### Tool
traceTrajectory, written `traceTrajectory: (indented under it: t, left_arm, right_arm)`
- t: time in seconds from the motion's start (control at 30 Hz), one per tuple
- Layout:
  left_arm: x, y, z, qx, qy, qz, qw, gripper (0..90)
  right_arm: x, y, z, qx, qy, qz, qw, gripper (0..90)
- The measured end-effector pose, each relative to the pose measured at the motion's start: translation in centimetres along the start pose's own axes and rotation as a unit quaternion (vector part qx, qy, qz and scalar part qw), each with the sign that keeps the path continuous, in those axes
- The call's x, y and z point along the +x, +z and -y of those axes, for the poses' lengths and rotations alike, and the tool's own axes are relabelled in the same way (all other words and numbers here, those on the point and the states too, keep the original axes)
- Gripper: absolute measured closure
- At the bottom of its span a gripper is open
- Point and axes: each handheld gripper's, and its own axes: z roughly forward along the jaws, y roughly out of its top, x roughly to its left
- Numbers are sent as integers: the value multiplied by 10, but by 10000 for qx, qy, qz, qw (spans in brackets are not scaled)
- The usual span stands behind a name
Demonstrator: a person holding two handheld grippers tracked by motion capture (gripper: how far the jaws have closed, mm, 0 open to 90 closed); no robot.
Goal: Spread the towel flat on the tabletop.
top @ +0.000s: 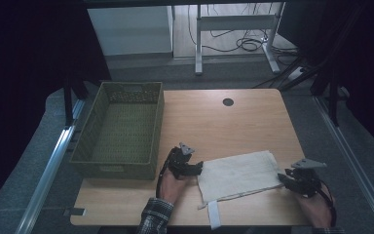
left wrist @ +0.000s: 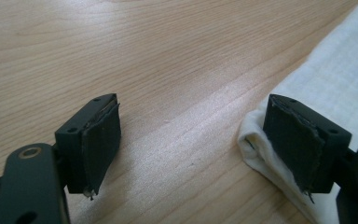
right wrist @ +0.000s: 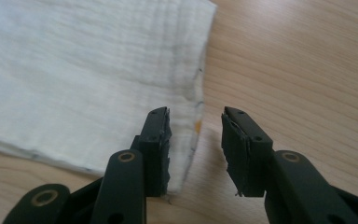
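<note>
A folded white cloth (top: 238, 175) lies flat near the table's front edge, with a white strap (top: 214, 213) hanging from its near left corner. My left gripper (top: 197, 168) is at the cloth's left edge. In the left gripper view the gripper (left wrist: 193, 121) is open over bare wood, one pad (left wrist: 293, 140) against the rolled cloth (left wrist: 340, 79) edge. My right gripper (top: 283, 179) is at the cloth's right edge. In the right gripper view the gripper (right wrist: 196, 119) is open and straddles the cloth (right wrist: 84, 70) hem, one jaw over the fabric, the other over wood.
A green woven basket (top: 158, 126) stands empty at the table's left, close behind my left gripper. The wooden table (top: 224, 126) has a round black grommet (top: 228, 102) near its far edge. A desk frame and cables stand on the floor beyond.
</note>
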Motion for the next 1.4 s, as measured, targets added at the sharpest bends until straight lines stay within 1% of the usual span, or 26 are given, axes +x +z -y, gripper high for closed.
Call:
traceTrajectory:
  t: [0.03,0.13,0.2,0.3,0.4,0.5,0.6,0.67,0.7,0.73,0.9,1.0,1.03,1.07,1.13,1.2,1.23,1.27,1.3,1.33,1.4]
  left_arm:
    - [0,-1,1,0,15,12,10000,193]
    - [0,-3,3,2,54,32,10000,200]
    - [0,-4,4,-12,53,41,10000,204]
    - [-1,-5,5,-7,96,77,9999,208]
    - [0,-5,5,1,111,98,9999,208]
    - [0,-5,5,1,111,101,9999,207]
    - [0,-5,5,-8,101,104,9999,207]
    - [0,-5,5,-7,107,112,9999,207]
    - [0,-5,5,-7,107,112,9999,207]
    - [0,-5,5,-10,100,111,9999,207]
    - [0,-5,5,-22,92,113,9999,207]
    - [0,-5,5,-11,108,113,9999,207]
    - [0,-5,5,-14,109,112,9999,208]
    - [0,-5,5,-15,108,113,9999,209]
    - [-1,-5,5,-25,131,136,9998,218]
    - [-1,-6,6,-41,176,174,9997,245]
    - [-1,-6,6,-49,193,193,9996,258]
    - [-1,-6,6,-60,222,220,9995,275]
    - [-1,-7,6,-61,295,268,9992,304]
    - [-2,-8,6,-70,340,311,9989,344]
    - [-4,-8,7,-100,434,412,9982,442]
  right_arm:
    - [2,-2,-1,-53,27,-78,10000,615]
    - [13,-7,-5,-175,-25,-314,9994,616]
    - [23,-8,-8,-234,-38,-536,9983,616]
    - [41,-6,-14,-281,-160,-880,9956,616]
    - [64,0,-21,-302,-322,-1257,9911,615]
    - [89,6,-28,-281,-538,-1583,9855,614]
    - [114,11,-36,-276,-731,-1919,9783,612]
    - [131,14,-40,-250,-883,-2116,9730,611]
    - [141,16,-42,-241,-963,-2235,9696,611]
    - [147,17,-43,-228,-1001,-2305,9676,612]
    - [180,24,-47,-116,-1266,-2695,9546,617]
    - [194,28,-48,-87,-1371,-2782,9506,616]
    - [197,29,-49,-78,-1430,-2782,9498,613]
    - [201,31,-49,-70,-1484,-2751,9499,611]
    - [207,34,-50,-43,-1607,-2635,9512,611]
    - [210,38,-48,35,-1758,-2472,9529,616]
    - [212,39,-46,11,-1836,-2406,9531,621]
    - [213,39,-45,-41,-1867,-2361,9536,637]
    - [213,38,-44,-71,-1906,-2299,9543,657]
    - [214,38,-43,-93,-1954,-2262,9542,684]
    - [215,37,-42,-123,-1935,-2269,9544,778]
